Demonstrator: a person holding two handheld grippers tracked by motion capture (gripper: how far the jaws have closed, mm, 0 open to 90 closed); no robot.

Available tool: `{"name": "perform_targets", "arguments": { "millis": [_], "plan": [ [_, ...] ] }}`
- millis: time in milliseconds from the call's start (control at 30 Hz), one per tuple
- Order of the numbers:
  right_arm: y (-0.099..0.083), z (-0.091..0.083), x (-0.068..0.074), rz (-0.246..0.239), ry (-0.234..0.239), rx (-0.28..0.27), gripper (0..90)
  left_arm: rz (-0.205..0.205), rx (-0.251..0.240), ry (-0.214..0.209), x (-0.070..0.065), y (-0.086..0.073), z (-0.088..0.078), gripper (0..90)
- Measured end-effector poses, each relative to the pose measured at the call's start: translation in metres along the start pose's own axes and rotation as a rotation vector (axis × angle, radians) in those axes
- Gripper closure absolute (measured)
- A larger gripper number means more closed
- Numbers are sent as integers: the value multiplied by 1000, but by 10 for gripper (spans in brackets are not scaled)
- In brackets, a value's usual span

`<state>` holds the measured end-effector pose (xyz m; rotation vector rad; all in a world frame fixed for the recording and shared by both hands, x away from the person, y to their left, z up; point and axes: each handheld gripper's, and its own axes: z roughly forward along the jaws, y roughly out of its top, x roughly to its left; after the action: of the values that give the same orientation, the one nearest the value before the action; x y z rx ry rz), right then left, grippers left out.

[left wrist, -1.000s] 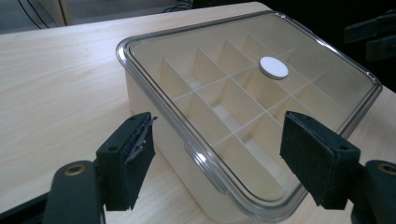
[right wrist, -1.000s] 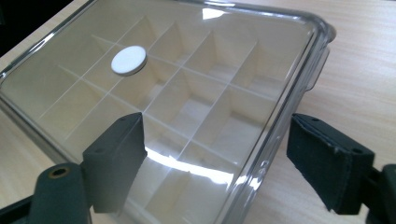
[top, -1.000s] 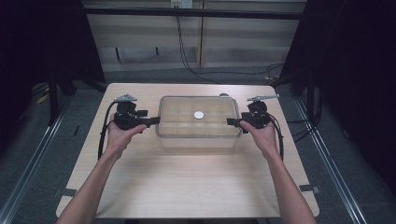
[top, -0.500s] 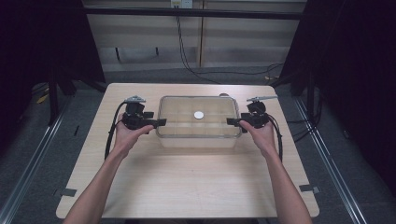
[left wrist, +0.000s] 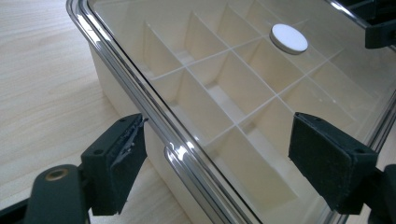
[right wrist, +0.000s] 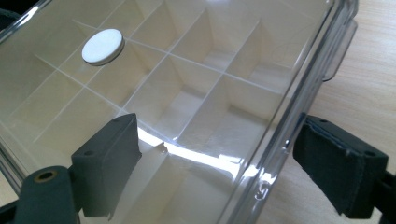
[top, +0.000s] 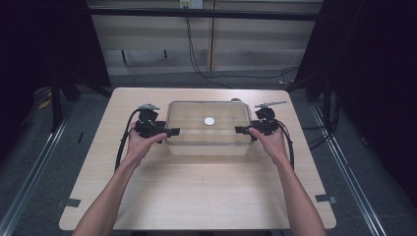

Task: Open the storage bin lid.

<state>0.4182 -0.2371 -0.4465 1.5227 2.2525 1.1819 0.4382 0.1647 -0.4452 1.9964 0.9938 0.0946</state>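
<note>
A pale wooden counter [top: 196, 196] stands in a dim room, dark curtains on either side and a light panelled wall with hanging cables behind it. Toward the far middle of the counter sits a clear plastic organiser box [top: 207, 129] with a see-through lid, its cream interior split by thin dividers into a grid of compartments. A small white round disc [top: 209, 121] lies on the middle of the lid.

A person's bare forearms reach in from the near edge, one to each short end of the box. The left hand-held gripper [top: 169, 132] is at the box's left end; seen from its own camera, its jaws stand wide, one outside the box's side wall over the wood and the other above the lid, with the shiny rim [left wrist: 187, 158] running between them and no pad touching it. The right hand-held gripper [top: 242, 130] mirrors this at the right end: jaws wide, one pad [right wrist: 109, 163] over the lid and the other out beside the wall by the lid's clear latch tab [right wrist: 340, 51], again gripping nothing. Black cables loop from both grippers across the counter.
</note>
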Motion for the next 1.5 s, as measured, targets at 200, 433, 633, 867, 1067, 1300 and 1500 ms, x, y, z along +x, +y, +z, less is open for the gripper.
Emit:
{"name": "perform_targets", "arguments": {
  "millis": [200, 433, 633, 867, 1067, 1300, 1500],
  "plan": [
    [1, 6, 0, 19, 11, 2, 108, -4, 15, -23, 4, -1, 4, 188],
    [4, 9, 1, 23, -5, 5, 87, 7, 39, -27, 3, 3, 8, 157],
    [4, 11, 0, 34, -10, -5, 85, -14, 28, -19, 0, 3, 12, 132],
    [4, 11, 1, 11, -14, -15, 87, -25, 26, -21, 1, 3, 11, 164],
    [4, 11, 2, 20, -23, -19, 88, -10, 7, 3, -1, 3, 10, 172],
    [5, 9, 7, 13, -70, -25, 89, -9, -7, 1, 0, 2, 7, 199],
    [4, 5, 7, -7, -71, -54, 128, 6, -27, 4, 0, 1, 3, 243]
  ]
}}
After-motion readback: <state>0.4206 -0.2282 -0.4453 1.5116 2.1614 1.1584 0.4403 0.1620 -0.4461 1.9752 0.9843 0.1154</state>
